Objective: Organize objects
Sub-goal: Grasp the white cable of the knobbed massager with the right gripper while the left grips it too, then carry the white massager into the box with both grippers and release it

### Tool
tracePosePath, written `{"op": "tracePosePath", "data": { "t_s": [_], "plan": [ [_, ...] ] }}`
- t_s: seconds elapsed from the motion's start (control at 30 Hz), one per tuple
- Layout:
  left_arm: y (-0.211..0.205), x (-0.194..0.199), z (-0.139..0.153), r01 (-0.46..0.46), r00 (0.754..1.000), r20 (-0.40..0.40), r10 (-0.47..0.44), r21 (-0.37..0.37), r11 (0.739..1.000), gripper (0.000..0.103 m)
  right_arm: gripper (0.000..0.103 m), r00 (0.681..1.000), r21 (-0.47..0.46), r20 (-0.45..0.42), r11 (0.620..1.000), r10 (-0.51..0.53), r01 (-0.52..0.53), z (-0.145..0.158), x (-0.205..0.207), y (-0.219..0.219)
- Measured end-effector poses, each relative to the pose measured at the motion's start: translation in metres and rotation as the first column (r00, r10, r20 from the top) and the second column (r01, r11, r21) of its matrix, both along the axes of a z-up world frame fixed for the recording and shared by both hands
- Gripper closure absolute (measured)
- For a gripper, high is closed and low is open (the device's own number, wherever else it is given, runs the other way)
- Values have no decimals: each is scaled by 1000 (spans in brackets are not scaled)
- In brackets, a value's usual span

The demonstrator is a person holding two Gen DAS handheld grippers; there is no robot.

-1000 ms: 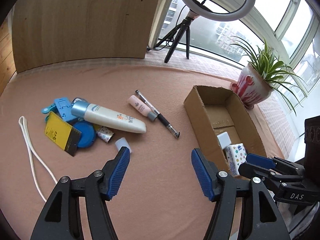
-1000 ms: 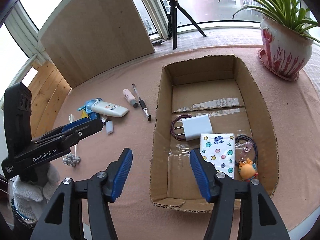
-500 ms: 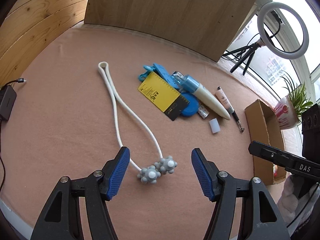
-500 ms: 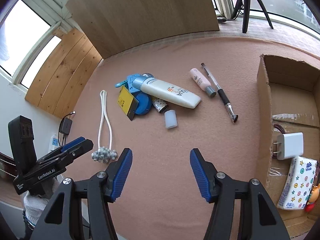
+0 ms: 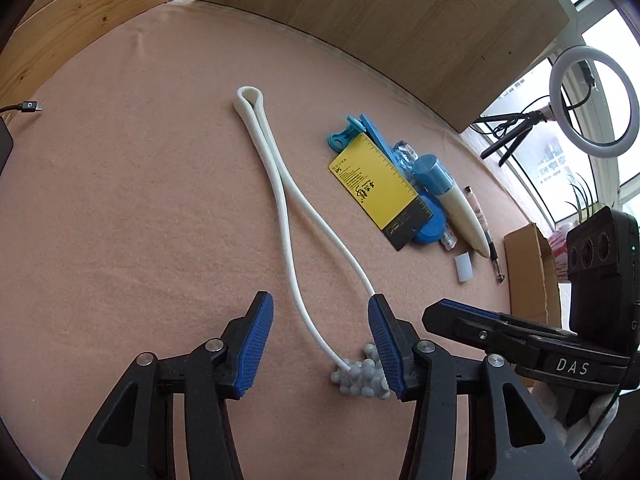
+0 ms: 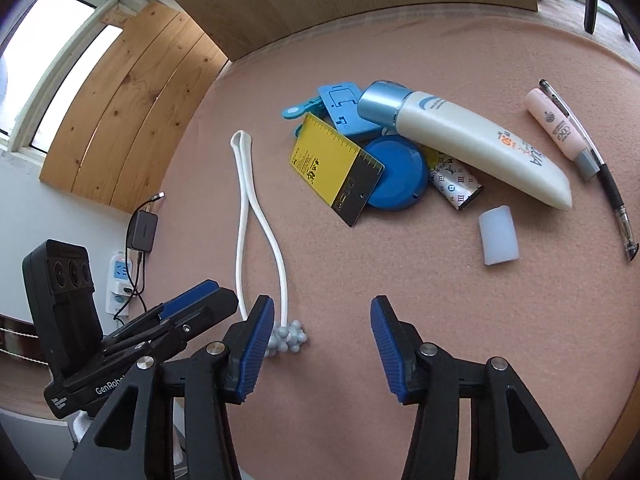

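Note:
A white looped cord [image 5: 280,200] lies on the pink cloth and ends in a grey bead cluster [image 5: 358,376]. My left gripper [image 5: 320,340] hangs low over that end, jaws closing. One strand runs between them untouched, and the beads sit against the right finger. My right gripper [image 6: 320,344] is also closing, with only cloth between its fingers and the bead cluster [image 6: 286,338] just inside its left finger. Further off lie a yellow ruler card [image 6: 334,164], a blue clip [image 6: 336,110], a blue lid [image 6: 394,176], a white tube [image 6: 472,140], a pink tube [image 6: 558,132], a pen [image 6: 608,184] and a small white cap [image 6: 498,234].
A cardboard box [image 5: 528,272] stands at the right of the cloth. A wooden board [image 5: 380,20] leans at the back, with a ring light [image 5: 592,100] beyond it. A black charger [image 6: 142,232] and a power strip [image 6: 120,284] sit off the cloth's left edge.
Both grippers swung left from the box to the beaded end of the cord and sank toward the cloth. Both pairs of jaws stand narrower than before.

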State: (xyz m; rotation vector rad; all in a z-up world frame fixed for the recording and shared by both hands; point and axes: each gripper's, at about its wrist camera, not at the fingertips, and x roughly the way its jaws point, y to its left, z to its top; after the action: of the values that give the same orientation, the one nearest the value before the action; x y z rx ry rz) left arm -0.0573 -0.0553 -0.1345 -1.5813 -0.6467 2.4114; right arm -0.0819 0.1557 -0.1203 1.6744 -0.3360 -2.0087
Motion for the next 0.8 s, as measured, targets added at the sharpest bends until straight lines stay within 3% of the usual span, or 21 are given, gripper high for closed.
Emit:
{"op": "tracePosePath", "data": {
  "t_s": [0.17, 0.43, 0.6, 0.8],
  "plan": [
    [-1, -13, -7, 24, 1000, 17, -24, -4, 1000, 64, 76, 999, 8, 32, 1000, 16, -16, -11, -1, -16],
    [0, -18, -16, 36, 999, 30, -36, 5, 999, 72, 80, 998, -1, 56, 999, 36, -36, -18, -3, -31],
    [1, -15, -20, 32, 999, 30, -35, 84, 996, 76, 96, 995, -3, 78, 998, 57, -57, -27, -1, -38],
    [14, -10, -21, 58, 998, 27, -60, 79, 995, 83, 98, 998, 62, 14, 996, 61, -62, -23, 11, -33]
  ]
}}
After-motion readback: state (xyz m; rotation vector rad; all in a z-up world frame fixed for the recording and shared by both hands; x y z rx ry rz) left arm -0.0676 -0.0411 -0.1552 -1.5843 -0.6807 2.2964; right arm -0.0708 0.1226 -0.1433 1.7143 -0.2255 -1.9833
